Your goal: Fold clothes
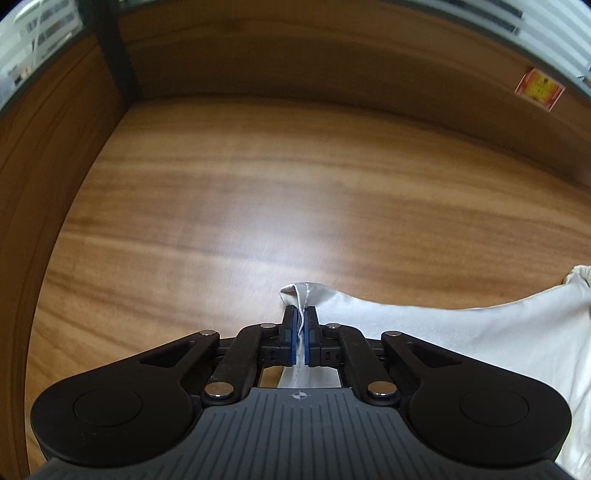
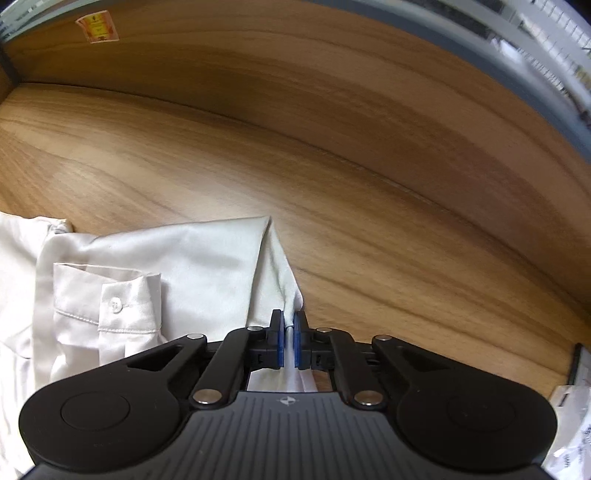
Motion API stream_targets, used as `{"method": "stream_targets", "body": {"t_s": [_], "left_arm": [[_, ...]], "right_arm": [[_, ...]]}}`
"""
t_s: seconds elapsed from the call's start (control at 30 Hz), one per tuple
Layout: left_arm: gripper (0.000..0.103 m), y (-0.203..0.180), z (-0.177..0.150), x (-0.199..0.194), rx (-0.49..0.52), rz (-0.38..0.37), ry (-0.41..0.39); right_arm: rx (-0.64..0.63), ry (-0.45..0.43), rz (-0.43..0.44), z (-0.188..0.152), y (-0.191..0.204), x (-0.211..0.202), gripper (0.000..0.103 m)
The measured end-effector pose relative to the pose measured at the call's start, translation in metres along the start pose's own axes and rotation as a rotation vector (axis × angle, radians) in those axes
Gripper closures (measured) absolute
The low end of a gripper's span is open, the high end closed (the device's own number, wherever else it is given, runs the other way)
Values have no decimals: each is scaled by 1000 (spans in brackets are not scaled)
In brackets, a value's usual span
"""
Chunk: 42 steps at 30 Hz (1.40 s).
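While both grippers pinch shirt | wooden tabletop | wooden wall panel

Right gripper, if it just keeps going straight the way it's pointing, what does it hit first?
The right gripper, shut on the shirt, points over bare table. Beyond the fold it holds, the way looks free up to the wooden back panel, probably the first thing met; depth is unclear.

I count one white shirt on one wooden table, one cuff button, one red-and-yellow sticker, and my two grippers.
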<state>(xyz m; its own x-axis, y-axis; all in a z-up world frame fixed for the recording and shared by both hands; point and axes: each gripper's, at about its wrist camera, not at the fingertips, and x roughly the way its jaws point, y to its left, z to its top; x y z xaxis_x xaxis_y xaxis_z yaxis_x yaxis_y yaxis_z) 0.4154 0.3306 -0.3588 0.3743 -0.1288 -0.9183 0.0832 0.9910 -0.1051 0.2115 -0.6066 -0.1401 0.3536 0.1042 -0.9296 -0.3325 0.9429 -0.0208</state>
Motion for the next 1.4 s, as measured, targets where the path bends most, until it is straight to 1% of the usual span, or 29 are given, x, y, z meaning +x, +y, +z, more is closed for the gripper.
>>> {"method": "stream_targets", "body": {"t_s": [0.13, 0.3, 0.63, 0.77, 0.83, 0.93, 1.03, 1.07, 1.1, 1.17, 1.2, 1.23, 1.27, 1.4], "left_arm": [[99, -16, 21, 1, 18, -9, -28], [99, -42, 56, 8, 43, -18, -63], [99, -85, 113, 26, 52, -46, -100], [99, -99, 135, 30, 45, -48, -130], [99, -103, 143, 34, 40, -54, -130], [99, -109, 148, 39, 47, -52, -105], [92, -105, 150, 41, 36, -60, -78], [85, -101, 150, 41, 24, -65, -62], [73, -97, 150, 40, 19, -65, -56], [58, -91, 147, 33, 12, -50, -65], [55, -87, 142, 30, 7, -44, -75], [53, -84, 137, 32, -1, -41, -79], [51, -77, 136, 28, -19, -36, -82], [51, -60, 126, 16, -63, -40, -79]], "right_arm": [[25, -8, -39, -2, -12, -2, 98], [68, -26, -90, -1, -29, -4, 99], [139, -43, -178, 5, -60, -8, 99], [152, -45, -207, 8, -69, -10, 99], [157, -45, -219, 10, -72, -11, 99], [166, -44, -209, 10, -75, -12, 98], [168, -53, -210, 8, -74, -17, 96], [163, -56, -211, 8, -73, -20, 96], [157, -59, -213, 8, -71, -24, 95], [152, -63, -209, 9, -70, -30, 88], [154, -68, -209, 9, -69, -35, 84], [155, -73, -208, 8, -69, -40, 76], [154, -85, -202, 8, -67, -45, 71], [164, -118, -163, 9, -65, -63, 70]]}}
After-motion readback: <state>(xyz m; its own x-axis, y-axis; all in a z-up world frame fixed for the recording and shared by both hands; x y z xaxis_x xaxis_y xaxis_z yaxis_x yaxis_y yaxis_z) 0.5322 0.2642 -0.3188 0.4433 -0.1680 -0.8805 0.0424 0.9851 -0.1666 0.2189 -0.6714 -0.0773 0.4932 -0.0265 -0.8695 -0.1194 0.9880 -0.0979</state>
